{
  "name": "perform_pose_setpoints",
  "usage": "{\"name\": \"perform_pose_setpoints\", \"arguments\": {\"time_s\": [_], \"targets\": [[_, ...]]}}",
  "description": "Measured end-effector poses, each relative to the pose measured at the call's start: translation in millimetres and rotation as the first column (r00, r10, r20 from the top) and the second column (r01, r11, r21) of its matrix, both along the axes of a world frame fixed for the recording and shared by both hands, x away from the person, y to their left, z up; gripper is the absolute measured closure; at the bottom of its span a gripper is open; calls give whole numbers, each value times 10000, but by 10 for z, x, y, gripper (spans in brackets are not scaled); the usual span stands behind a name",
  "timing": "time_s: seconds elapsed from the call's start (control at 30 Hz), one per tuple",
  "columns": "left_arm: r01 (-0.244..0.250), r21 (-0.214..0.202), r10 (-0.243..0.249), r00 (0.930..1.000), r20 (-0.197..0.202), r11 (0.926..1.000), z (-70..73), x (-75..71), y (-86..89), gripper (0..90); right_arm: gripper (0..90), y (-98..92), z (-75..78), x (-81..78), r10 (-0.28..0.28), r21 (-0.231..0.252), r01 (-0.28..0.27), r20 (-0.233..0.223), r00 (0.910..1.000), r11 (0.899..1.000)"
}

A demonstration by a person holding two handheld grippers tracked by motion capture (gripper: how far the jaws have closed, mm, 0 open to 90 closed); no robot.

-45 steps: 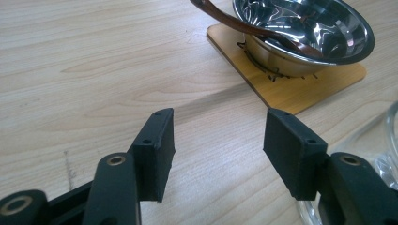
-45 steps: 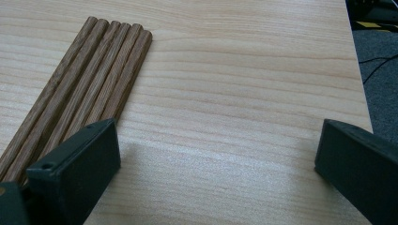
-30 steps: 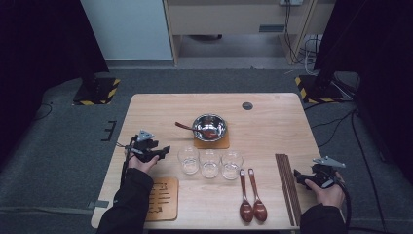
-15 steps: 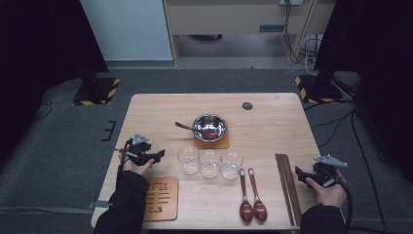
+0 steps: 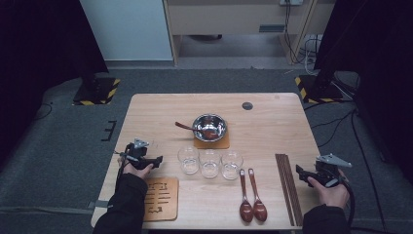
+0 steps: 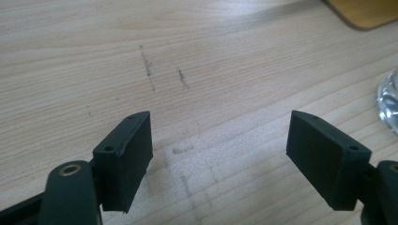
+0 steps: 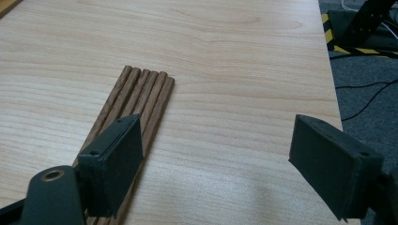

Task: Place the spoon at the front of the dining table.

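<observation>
My left gripper [image 5: 157,161] rests on the wooden table [image 5: 272,117] left of three empty glasses [image 5: 210,163]. Its jaws have just been opening, with bare wood between them [image 6: 220,140], and one glass [image 6: 389,105] shows at the right edge of the left gripper view. My right gripper [image 5: 300,172] sits near the table's right front corner, beside a bundle of brown chopsticks [image 5: 286,187]. Its jaws have just been closing a little but stand wide apart with nothing between them [image 7: 218,145]. Its left jaw hangs over the chopsticks [image 7: 141,98].
A steel bowl [image 5: 209,127] with a spoon in it stands on a coaster behind the glasses. Two dark wooden spoons [image 5: 252,197] lie right of the glasses. A slotted wooden board [image 5: 160,200] lies at the front left. The table's right edge [image 7: 331,79] drops to grey floor.
The left gripper has slid slightly left and toward the person, and its jaws look wider. The right hand has barely shifted.
</observation>
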State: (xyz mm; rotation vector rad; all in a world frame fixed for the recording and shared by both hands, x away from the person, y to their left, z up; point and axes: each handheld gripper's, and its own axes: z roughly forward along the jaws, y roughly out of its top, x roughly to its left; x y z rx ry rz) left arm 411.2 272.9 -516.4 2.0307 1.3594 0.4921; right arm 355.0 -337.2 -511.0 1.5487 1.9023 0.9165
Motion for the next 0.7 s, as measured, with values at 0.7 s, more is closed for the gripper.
{"name": "perform_pose_setpoints", "arguments": {"time_s": [0.7], "targets": [[-120, 142, 119, 9999, 73, 9998, -135, -22, -11, 156, 187, 87, 301, -41, 540, 178, -554, 744, 9958, 9983]]}}
